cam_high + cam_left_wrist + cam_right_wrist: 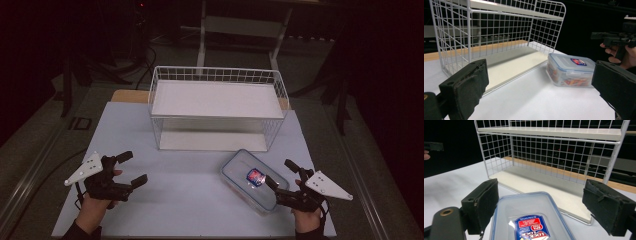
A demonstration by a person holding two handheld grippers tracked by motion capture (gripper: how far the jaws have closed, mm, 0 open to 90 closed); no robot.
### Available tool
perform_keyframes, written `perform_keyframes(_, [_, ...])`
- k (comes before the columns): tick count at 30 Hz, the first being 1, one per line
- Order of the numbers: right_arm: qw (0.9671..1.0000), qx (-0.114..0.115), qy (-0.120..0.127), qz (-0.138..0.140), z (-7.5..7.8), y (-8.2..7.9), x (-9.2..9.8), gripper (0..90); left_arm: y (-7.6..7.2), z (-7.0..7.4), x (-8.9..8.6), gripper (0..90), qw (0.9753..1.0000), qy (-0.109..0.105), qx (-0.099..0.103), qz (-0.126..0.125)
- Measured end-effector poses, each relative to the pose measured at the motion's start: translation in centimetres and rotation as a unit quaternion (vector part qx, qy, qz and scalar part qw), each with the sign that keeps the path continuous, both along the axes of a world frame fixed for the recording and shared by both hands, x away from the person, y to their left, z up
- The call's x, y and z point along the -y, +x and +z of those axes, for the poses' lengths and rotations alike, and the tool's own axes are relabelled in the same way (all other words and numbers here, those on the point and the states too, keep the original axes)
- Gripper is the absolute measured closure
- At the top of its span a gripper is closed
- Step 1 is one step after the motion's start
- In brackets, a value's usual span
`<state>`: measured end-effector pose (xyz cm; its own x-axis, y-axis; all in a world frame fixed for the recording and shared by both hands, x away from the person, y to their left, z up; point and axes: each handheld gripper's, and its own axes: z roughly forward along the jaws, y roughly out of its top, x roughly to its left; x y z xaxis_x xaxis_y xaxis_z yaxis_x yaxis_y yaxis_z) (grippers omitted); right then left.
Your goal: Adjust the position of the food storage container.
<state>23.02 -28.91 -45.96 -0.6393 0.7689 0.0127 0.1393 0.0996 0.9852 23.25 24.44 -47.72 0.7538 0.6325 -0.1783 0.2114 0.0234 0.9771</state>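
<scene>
Clear rectangular plastic lidded container (254,181) sits between the open right hand-held gripper (280,173) jaws: centre, then close squarely; left hand-held gripper (131,168) open, idle.

Wire shelf rack (218,107) — white grid mesh, white boards; container (254,180) at its five o'clock — clear body, blue-rimmed lid, red-and-blue label (532,228); table (190,200) pale blue-white, wooden edge at twelve o'clock; left gripper (131,167) and right gripper (280,173) black, grey plates.
</scene>
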Motion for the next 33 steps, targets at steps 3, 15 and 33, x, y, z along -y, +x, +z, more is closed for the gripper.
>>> perform_keyframes(3, [1.0, 0.002, 0.002, -0.004, 0.2, -0.1, 0.1, 13.0, 0.0, -0.1, 0.1, 1.1, 1.0, -0.003, -0.002, -0.002])
perform_keyframes(15, [0.9992, -0.039, -0.014, 0.002, 1.8, -1.2, 1.1, 12.9, -0.3, 0.3, 0.5, 1.1, 0.9999, 0.005, 0.01, -0.007])
perform_keyframes(33, [0.9864, -0.142, -0.08, -0.023, -1.8, -3.8, 4.5, 66.5, -0.2, 0.2, 0.9, 1.1, 0.9998, 0.012, 0.008, -0.01])
